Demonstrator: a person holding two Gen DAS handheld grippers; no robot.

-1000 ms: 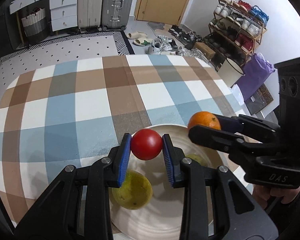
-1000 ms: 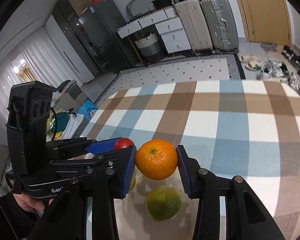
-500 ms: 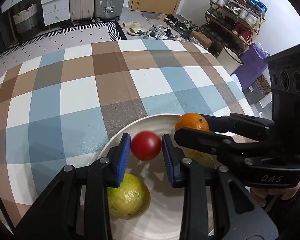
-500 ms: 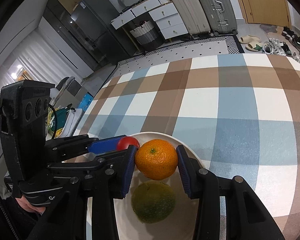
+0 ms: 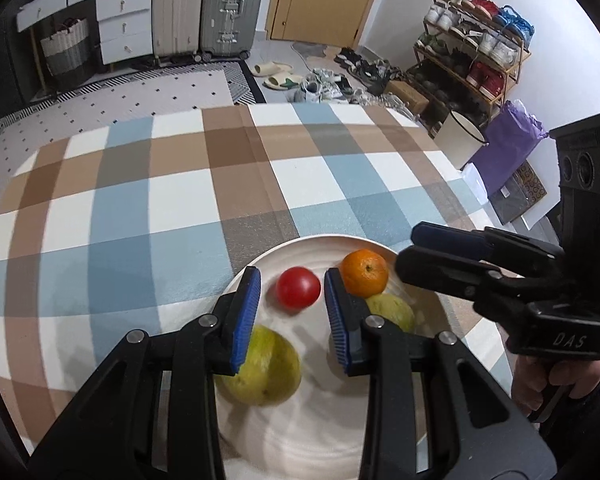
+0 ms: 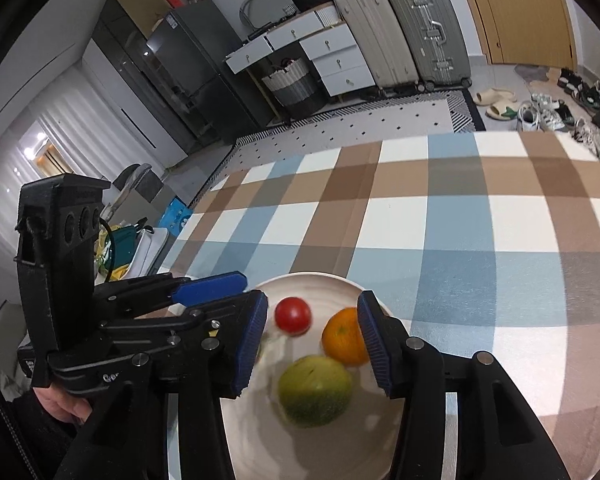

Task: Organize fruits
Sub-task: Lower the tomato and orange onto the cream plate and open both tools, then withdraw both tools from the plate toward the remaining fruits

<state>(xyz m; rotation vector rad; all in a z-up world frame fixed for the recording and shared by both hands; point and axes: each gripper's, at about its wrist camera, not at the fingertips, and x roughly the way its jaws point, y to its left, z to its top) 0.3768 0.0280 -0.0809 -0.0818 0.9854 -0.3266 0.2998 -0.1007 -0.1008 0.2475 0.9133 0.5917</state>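
A white plate point(image 5: 312, 436) lies on the checked tablecloth. On it are a red tomato point(image 5: 298, 287), an orange point(image 5: 363, 273) and two green-yellow fruits point(image 5: 266, 366) point(image 5: 392, 310). My left gripper point(image 5: 290, 320) is open just above the plate, with the tomato lying loose beyond its blue pads. My right gripper point(image 6: 312, 344) is open over the plate point(image 6: 312, 456); the orange point(image 6: 344, 342) lies by its right pad, the tomato point(image 6: 293, 315) and a green fruit point(image 6: 314, 391) between the jaws. The right gripper also shows in the left wrist view point(image 5: 416, 250).
The checked tablecloth point(image 5: 160, 200) covers the table ahead of the plate. Beyond the table's far edge are suitcases point(image 5: 232, 8), drawers, a shoe rack point(image 5: 476, 48) and a white bin point(image 5: 466, 138). The left gripper shows at the left of the right wrist view point(image 6: 204, 292).
Both grippers came down to the plate and opened. The tomato left the left gripper and the orange left the right gripper; both now lie on the plate.
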